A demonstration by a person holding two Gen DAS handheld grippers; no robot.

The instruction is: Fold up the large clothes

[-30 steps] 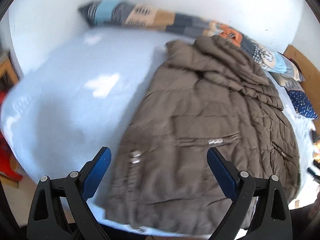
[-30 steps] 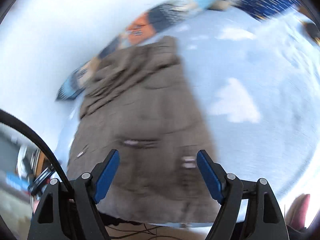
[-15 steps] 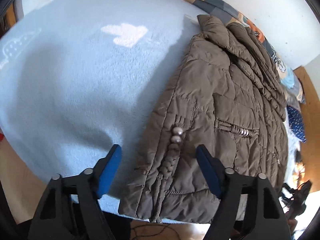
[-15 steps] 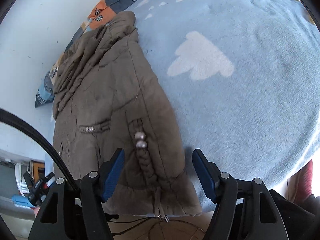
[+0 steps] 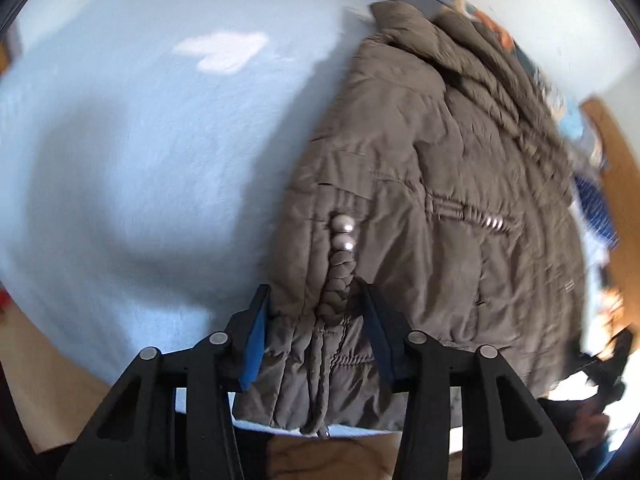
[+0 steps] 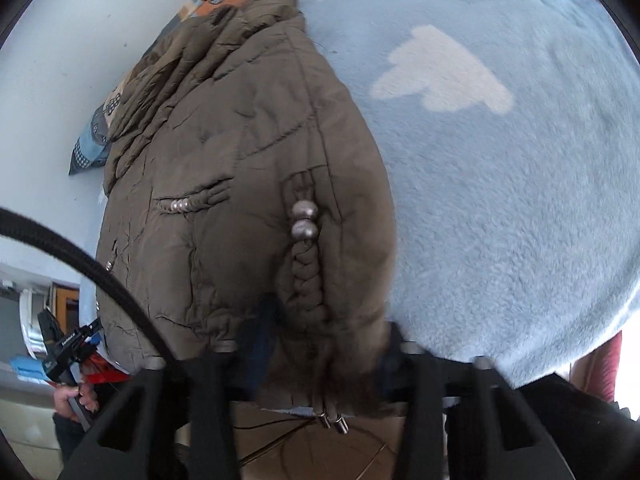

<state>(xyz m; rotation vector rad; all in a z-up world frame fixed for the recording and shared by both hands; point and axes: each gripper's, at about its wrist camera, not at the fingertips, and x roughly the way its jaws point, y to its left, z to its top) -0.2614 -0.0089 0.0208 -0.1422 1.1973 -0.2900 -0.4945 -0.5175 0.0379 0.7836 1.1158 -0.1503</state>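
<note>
Brown quilted fabric fills the middle of both views: a padded jacket point(image 5: 432, 184) point(image 6: 240, 184) lies flat on a pale blue fleece blanket point(image 5: 140, 160) point(image 6: 500, 220) printed with white cloud shapes. Its collar points to the top of each frame and its hem hangs at the bottom edge of the bed.

In the left wrist view the left gripper point(image 5: 316, 320) sits at the lower centre of the frame, over the jacket's hem. Its 2 blue-padded jaws are closing, with a bunch of hem fabric and a braided cord point(image 5: 336, 284) between them; the pads look pressed against the cloth on both sides. 2 silver beads point(image 5: 343, 234) sit just above the braid.

In the right wrist view the right gripper point(image 6: 324, 336) is at the lower centre too, blurred, with its jaws closing around the hem corner nearest the open blanket. Fabric bulges between them and covers much of the pads, so the cloth appears gripped. The same braid and beads point(image 6: 305, 220) run up from that spot, and 2 metal cord tips point(image 6: 332, 420) dangle below the hem.

A patchwork pillow point(image 6: 96, 140) lies against the white wall point(image 6: 60, 40) at the upper left of the right view. A black cable point(image 6: 80, 256) crosses its lower left, where a hand point(image 6: 74, 398) shows near the floor.
</note>
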